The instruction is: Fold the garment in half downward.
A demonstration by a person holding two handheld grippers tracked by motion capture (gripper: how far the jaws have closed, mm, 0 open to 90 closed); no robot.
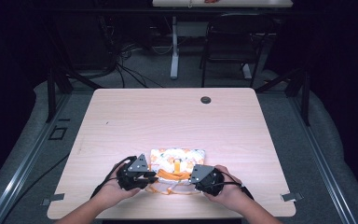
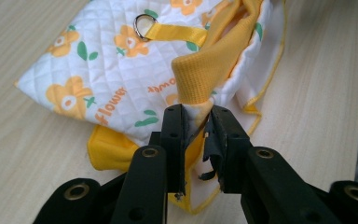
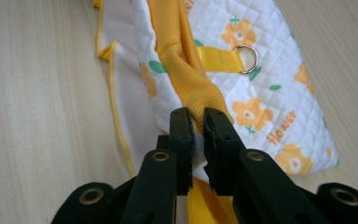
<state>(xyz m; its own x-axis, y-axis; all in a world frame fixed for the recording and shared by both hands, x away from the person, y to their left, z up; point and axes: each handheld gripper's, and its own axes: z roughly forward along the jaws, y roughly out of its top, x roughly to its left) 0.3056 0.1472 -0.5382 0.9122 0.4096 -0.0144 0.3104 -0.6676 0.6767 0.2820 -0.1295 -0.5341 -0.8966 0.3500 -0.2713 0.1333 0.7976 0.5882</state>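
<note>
- Two grippers are working on one folded piece of quilted cloth, white with orange flowers and yellow trim, which is lying near the front edge of the table, between the person's hands.
- Left gripper is pinching the cloth's yellow ribbed band together with a bit of the white quilting; its jaws are standing nearly closed, with only the fabric's thickness between them.
- Right gripper is clamping the same yellow band at its other end, where it is twisting into a rope; those jaws are likewise almost together on the fabric.
- A yellow strap ending in a metal ring is lying flat on the quilted face, untouched by either gripper.
- Judging from the paired grips on the band, the step in hand looks like a fold or an unfolding of the cloth's near edge, with the lift just starting.
- Next move is probably calling for both grippers rising and travelling together, keeping the band taut so neither end is slipping out and the thin hemmed layer underneath is not dragging along.
</note>
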